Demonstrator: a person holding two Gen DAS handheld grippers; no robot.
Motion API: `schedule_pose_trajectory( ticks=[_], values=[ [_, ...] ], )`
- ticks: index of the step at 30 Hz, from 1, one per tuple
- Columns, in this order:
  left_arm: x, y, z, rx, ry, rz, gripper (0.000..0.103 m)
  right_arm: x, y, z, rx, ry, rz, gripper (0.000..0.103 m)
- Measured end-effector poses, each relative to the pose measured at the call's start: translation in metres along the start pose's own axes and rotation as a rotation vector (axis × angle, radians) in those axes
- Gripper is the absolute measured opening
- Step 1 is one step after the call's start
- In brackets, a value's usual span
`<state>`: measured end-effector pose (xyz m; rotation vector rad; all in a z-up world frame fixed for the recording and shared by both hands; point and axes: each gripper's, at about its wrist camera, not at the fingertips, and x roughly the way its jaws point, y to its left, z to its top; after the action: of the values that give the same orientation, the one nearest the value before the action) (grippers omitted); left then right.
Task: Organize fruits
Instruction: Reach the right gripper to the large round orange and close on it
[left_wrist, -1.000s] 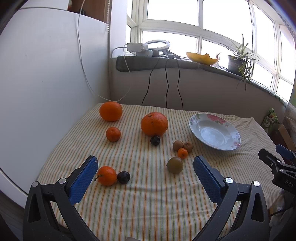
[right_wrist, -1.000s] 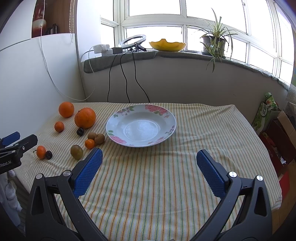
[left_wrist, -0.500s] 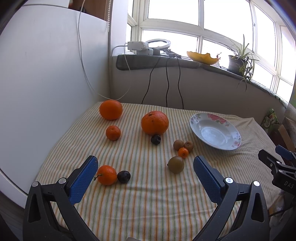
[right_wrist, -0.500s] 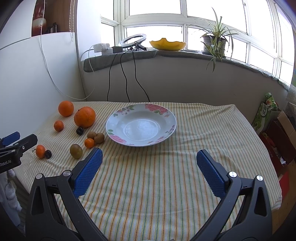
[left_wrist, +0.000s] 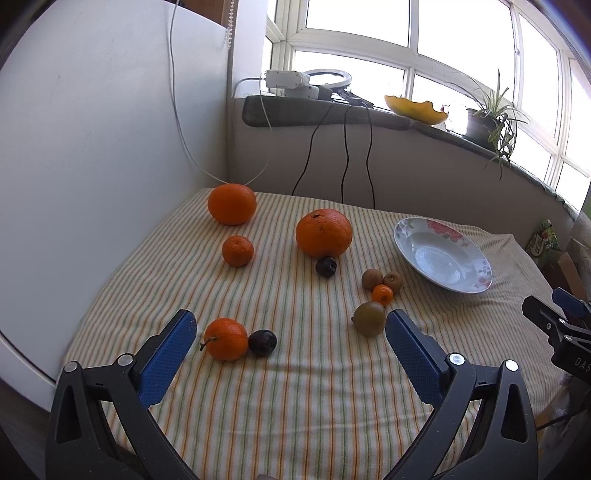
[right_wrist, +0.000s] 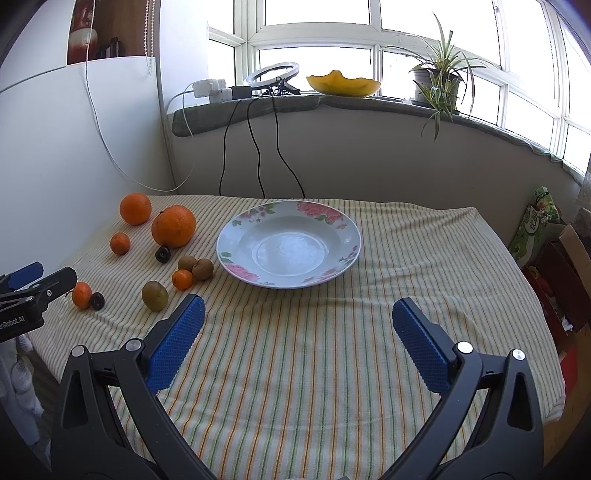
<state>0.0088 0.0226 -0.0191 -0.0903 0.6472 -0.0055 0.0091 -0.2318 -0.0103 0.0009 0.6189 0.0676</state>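
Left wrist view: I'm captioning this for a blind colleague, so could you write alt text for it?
An open left claw hovers over a striped tablecloth scattered with loose fruit: a mandarin touching a dark plum lies nearest, between the blue pads. Farther off sit two large oranges, small kiwis and an empty floral plate at right. The right claw's tip shows at the right edge.

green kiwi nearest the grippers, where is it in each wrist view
Left wrist: the green kiwi lies right of centre, beside the left gripper's right finger.
Right wrist: the kiwi lies lower left, beyond the right gripper's left finger.
Shared landmark: the floral plate.
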Motion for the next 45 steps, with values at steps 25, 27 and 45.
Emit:
schedule_pose_trajectory(
  ticks=[25,27,45],
  values=[
    [0.076,0.011,0.051,-0.102,0.113,-0.199,0.089,0.120,0.050,0.099,-0.084,0.237,0.379,0.101],
    [0.087,0.011,0.056,-0.114,0.132,-0.219,0.088,0.134,0.058,0.106,-0.096,0.282,0.412,0.095],
    [0.170,0.003,0.079,-0.203,0.298,-0.340,0.076,0.255,0.121,0.127,-0.048,0.612,0.618,0.073]
  ],
)
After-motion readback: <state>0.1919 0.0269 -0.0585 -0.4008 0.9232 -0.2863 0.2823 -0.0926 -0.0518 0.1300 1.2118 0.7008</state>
